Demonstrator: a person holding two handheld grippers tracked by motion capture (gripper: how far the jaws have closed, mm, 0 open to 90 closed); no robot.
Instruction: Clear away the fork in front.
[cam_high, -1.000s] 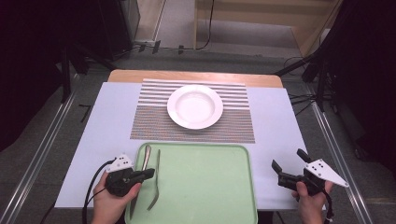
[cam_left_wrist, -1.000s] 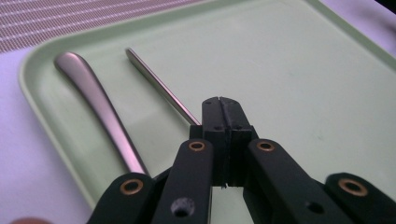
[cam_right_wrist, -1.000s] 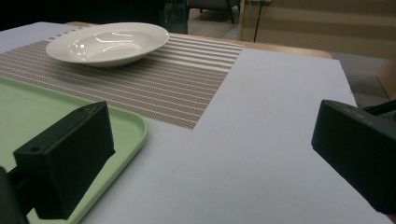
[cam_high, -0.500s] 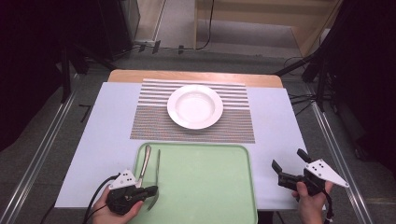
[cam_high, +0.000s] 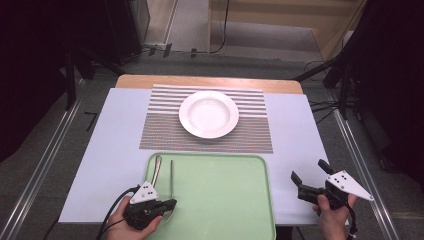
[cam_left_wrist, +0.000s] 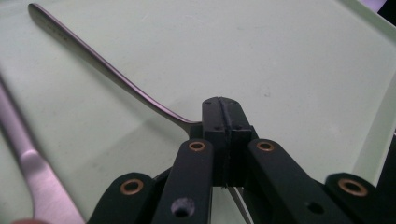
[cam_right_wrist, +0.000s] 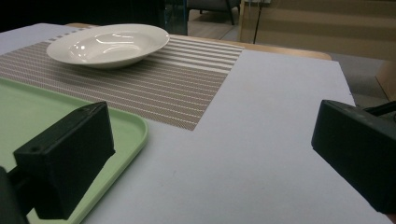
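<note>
Now the left hand-held gripper (cam_left_wrist: 223, 122) pinches a slim, shiny metal fork (cam_left_wrist: 107, 70) (handle gently curved).

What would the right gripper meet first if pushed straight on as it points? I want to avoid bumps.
Probably nothing soon: the right gripper, jaws open, faces bare tablecloth; the plate lies left of its line.

In the left gripper view, the fork (cam_left_wrist: 107, 70) is hidden at its head end behind the closed jaws. The second utensil (cam_left_wrist: 28, 163) is blurred and cut off by the left edge; its type cannot be determined.

In the right gripper view, the tray (cam_right_wrist: 135, 128) is cut off at the left edge.
</note>
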